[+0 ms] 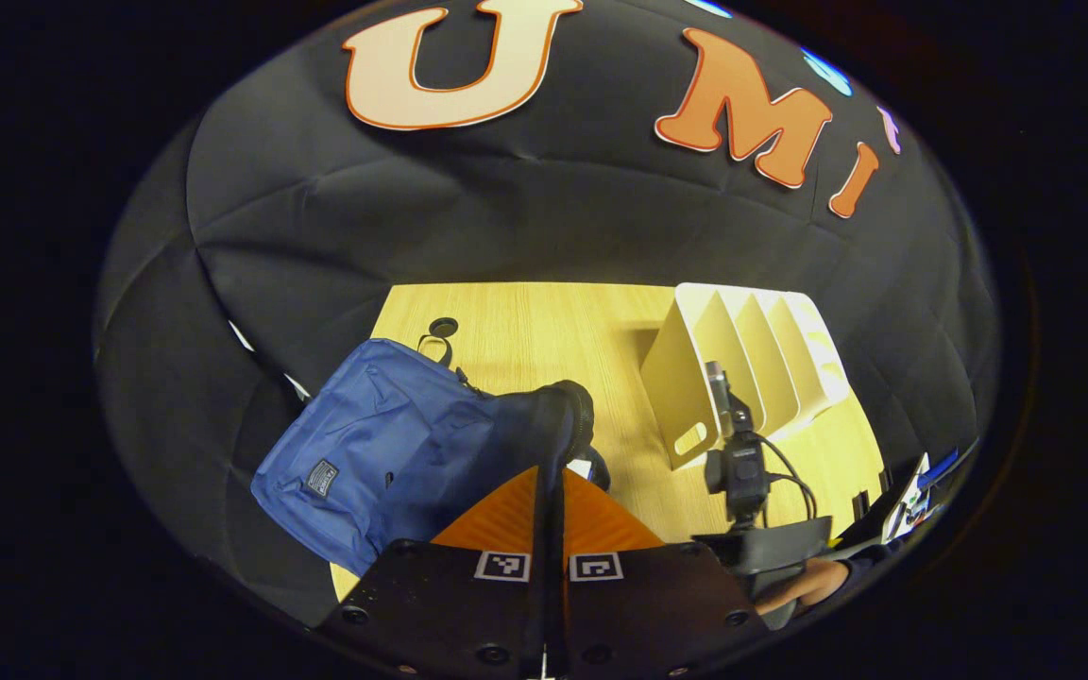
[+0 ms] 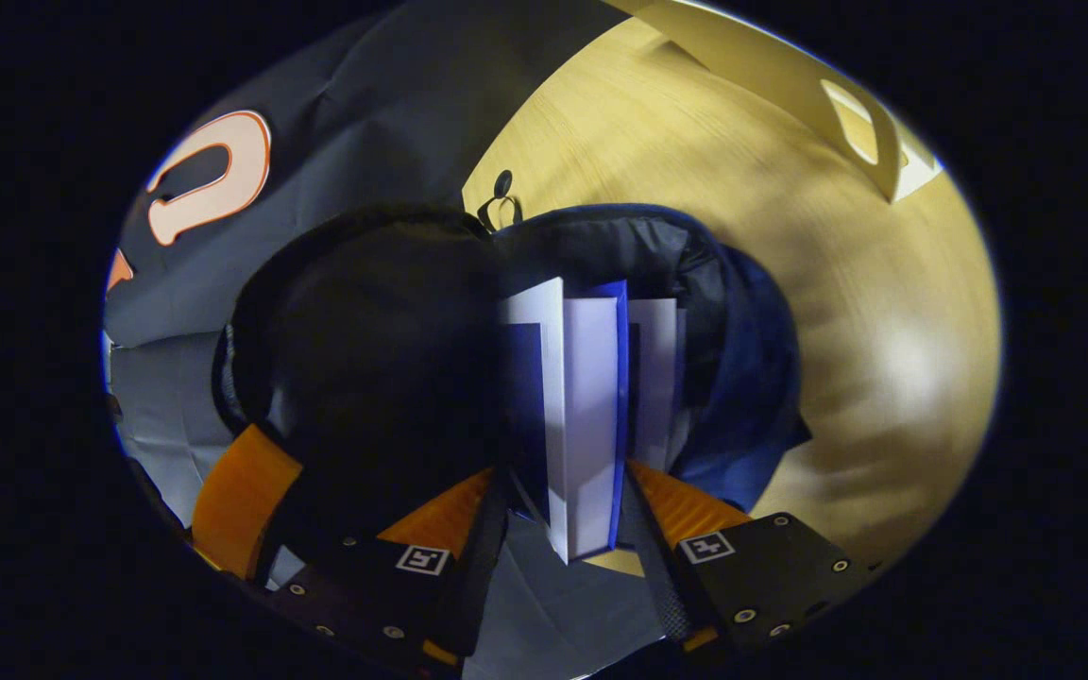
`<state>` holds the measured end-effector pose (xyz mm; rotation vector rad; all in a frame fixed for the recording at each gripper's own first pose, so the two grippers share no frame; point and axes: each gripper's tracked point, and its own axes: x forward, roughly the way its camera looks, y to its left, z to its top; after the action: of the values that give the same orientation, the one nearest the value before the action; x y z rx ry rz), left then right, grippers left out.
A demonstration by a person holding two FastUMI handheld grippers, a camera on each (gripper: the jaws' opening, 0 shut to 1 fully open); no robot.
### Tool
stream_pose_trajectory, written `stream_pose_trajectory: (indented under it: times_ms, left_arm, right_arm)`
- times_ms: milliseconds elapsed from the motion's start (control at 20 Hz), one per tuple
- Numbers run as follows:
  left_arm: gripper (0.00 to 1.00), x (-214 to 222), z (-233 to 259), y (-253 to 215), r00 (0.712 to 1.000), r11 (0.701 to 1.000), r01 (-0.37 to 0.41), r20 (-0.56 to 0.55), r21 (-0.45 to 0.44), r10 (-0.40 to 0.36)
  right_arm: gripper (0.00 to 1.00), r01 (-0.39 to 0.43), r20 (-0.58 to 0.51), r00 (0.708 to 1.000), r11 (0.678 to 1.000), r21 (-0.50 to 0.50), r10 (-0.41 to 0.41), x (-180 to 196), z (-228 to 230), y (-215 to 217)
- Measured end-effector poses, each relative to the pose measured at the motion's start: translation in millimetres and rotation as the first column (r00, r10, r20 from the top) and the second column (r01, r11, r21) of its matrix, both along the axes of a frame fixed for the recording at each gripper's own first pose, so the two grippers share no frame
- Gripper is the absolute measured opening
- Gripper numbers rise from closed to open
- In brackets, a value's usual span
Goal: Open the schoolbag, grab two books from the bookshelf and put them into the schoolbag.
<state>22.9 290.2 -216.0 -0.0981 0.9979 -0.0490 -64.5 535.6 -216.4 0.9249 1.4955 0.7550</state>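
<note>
The blue schoolbag (image 1: 365, 463) lies on the wooden table (image 1: 525, 331) with its mouth held open. My left gripper (image 1: 549, 501) is shut on the bag's black flap (image 1: 558, 416) and lifts it. In the right gripper view, my right gripper (image 2: 568, 529) is shut on a white and blue book (image 2: 586, 406) that stands upright in the bag's mouth (image 2: 695, 264). A second book (image 2: 659, 368) stands inside the bag just beyond it. The lifted black flap (image 2: 365, 359) hides the left half of the bag. The white bookshelf (image 1: 742, 359) stands right of the bag, and its slots look empty.
In the left gripper view, the right gripper's body (image 1: 738, 467), with camera and cable, hangs in front of the bookshelf, a hand (image 1: 804, 581) below it. A small black ring (image 1: 443, 327) lies on the table behind the bag. Bare tabletop (image 2: 865, 359) stretches right of the bag.
</note>
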Motion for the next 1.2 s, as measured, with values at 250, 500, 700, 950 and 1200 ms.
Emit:
stream_pose_trajectory:
  times_ms: [250, 500, 700, 950, 1200]
  left_arm:
    - [0.01, -1.9, -3.5, -1.2, 1.000, 1.000, -0.030, -0.002, 0.000, 0.030]
    - [0.01, -4.7, -9.6, -7.5, 0.999, 0.999, -0.035, -0.007, 0.036, 0.035]
    - [0.01, -6.4, -17.6, -16.3, 0.999, 0.996, -0.028, -0.016, 0.081, 0.029]
    - [0.08, -14.8, -31.2, -35.9, 0.999, 0.991, -0.023, -0.033, 0.133, 0.028]
    - [0.21, -20.8, -42.0, -69.9, 0.999, 0.992, -0.014, -0.034, 0.128, 0.018]
  right_arm:
    - [0.73, -0.005, 0.045, 0.999, 1.000, 0.025, 0.004, 6.4, 21.1, -29.0]
    - [0.72, 0.062, 0.192, 0.979, 0.998, 0.004, -0.062, 41.0, 41.8, -88.7]
    - [0.72, 0.156, 0.342, 0.931, 0.987, -0.048, -0.130, 81.7, 51.8, -151.9]
    - [0.73, 0.277, 0.471, 0.861, 0.953, -0.119, -0.191, 132.5, 49.9, -231.1]
    - [0.73, 0.357, 0.533, 0.818, 0.919, -0.170, -0.219, 164.8, 42.8, -293.6]
